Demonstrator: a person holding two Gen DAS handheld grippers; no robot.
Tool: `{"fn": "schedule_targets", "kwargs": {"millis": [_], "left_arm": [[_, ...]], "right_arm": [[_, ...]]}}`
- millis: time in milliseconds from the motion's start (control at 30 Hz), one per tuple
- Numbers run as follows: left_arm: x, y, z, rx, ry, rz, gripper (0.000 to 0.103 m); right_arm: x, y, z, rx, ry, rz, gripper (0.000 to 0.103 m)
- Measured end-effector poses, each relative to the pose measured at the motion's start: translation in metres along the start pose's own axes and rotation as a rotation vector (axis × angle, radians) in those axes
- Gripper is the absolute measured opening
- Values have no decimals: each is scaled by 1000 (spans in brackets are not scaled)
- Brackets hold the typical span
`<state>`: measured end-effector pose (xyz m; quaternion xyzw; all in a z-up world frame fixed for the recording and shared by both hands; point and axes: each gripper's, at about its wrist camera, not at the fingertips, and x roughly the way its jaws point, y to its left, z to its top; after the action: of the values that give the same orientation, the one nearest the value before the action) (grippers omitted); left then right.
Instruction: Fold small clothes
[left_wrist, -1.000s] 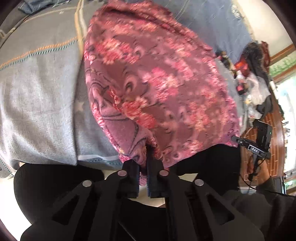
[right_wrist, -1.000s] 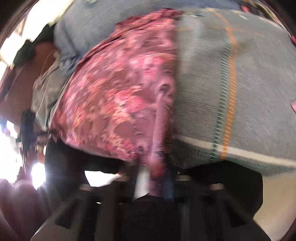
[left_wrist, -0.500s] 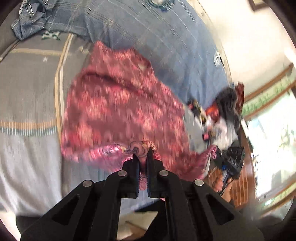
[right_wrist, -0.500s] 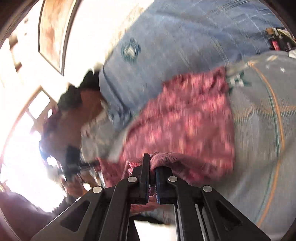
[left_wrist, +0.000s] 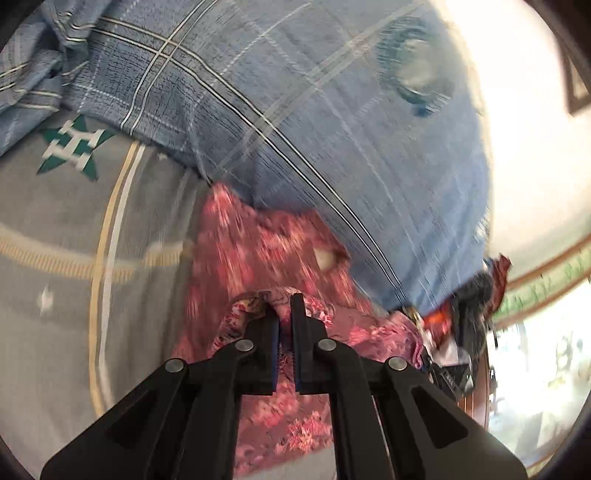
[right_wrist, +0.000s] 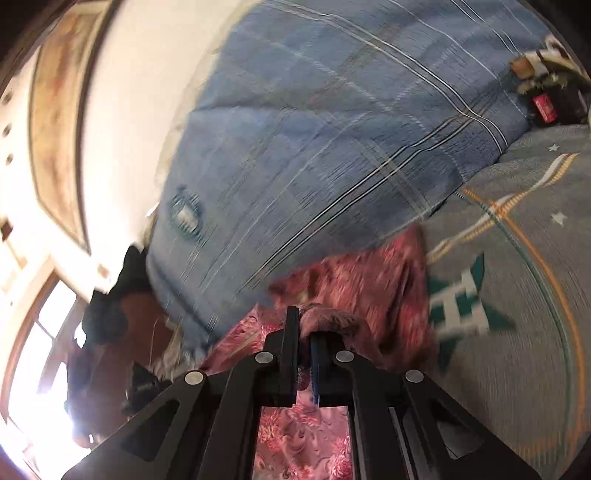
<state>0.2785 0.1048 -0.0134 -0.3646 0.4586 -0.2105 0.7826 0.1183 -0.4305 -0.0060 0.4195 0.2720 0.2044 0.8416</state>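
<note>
Pink floral garment pinched by both tongs on the bed

A blue plaid blanket (left_wrist: 295, 110) fills the upper frame above a grey bedspread (left_wrist: 55, 277); the garment (left_wrist: 258, 251) lies centre-bottom, left tongs (left_wrist: 285, 306) and right tongs (right_wrist: 304, 321) each clamped on its bunched edge.

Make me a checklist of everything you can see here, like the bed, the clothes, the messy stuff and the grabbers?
Surface: grey blanket with stripes and a green star, on a bed.
Job's things: pink flowery garment lying on the blanket, its far edge against the blue plaid quilt.
Clutter: dark and red jumble beyond the bed's edge; too blurred to name.
Grippers: left hand-held gripper shut on a bunch of the garment; right hand-held gripper likewise.
Cables: nothing seen.
Surroundings: pale wall, framed picture, bright window.
</note>
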Motion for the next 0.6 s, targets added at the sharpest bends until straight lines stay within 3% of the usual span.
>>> {"fn": "schedule_targets", "kwargs": {"millis": [233,300,367,433,467,500,533,567,600], "left_arm": [[74,32,42,-161,74,156,4],[84,40,44,-203,123,163,4],[78,43,47,-230,128,109,6],[61,41,50,-231,101,12,23],[52,39,51,-225,73,-3,33],[39,37,51,-214,23,8,60],[23,34,49,-191,-47,33,77],[14,29,48,-162,-76,47,80],[12,25,45,-127,-73,58,81]], "right_arm": [[73,-38,32,119,2,-144,4],[87,-50,31,167,43,-210,10],[88,-58,30,229,59,-211,10],[77,-56,32,236,29,-162,13],[69,-54,34,231,4,-141,19],[61,-52,35,229,-26,-124,25],[47,-51,37,224,-75,-109,38],[41,-50,38,222,-98,-110,47],[36,-51,39,215,-113,-122,48]]}}
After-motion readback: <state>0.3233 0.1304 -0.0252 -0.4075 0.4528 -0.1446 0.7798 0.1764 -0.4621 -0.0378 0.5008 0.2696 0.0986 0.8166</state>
